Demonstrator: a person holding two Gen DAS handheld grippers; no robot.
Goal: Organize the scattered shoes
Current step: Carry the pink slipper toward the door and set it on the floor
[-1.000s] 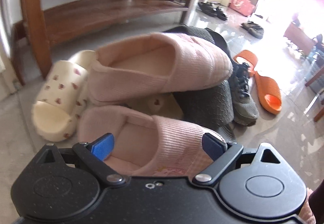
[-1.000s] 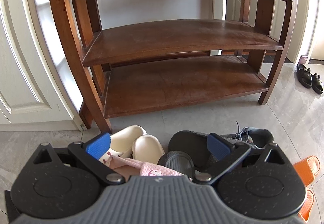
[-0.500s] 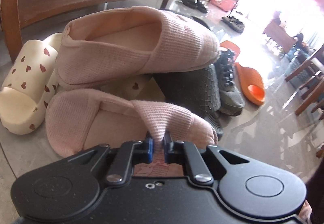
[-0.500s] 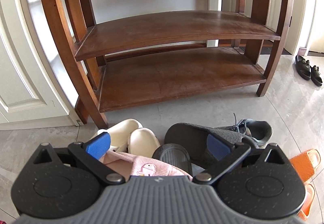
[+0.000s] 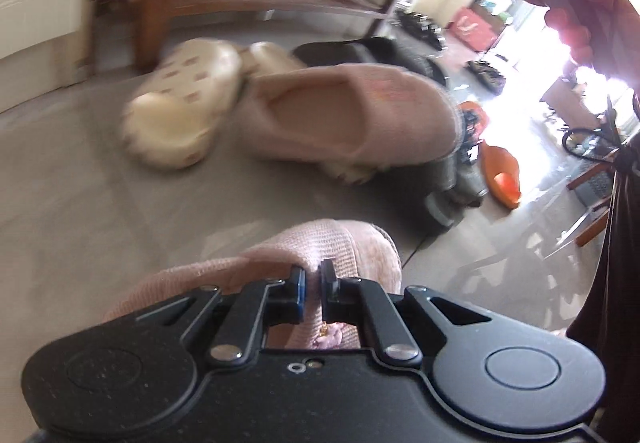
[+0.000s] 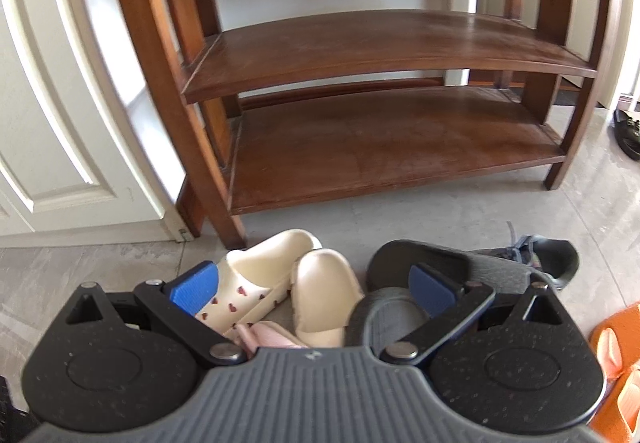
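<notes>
A pink knitted slipper (image 5: 320, 255) is pinched at its upper edge by the closed left tool (image 5: 314, 289), raised above the grey tiled floor (image 5: 100, 183). Its pink mate (image 5: 344, 119) is seen beyond, beside a cream heart-print slide (image 5: 180, 115). The right tool (image 6: 314, 283) is held wide open and empty over cream slides (image 6: 324, 291) and dark sandals (image 6: 424, 259) lying before the brown wooden shoe rack (image 6: 380, 147).

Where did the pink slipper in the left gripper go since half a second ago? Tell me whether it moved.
Yes. The left gripper has pulled its pink slipper back from the second pink slipper, bare floor now between them.
</notes>
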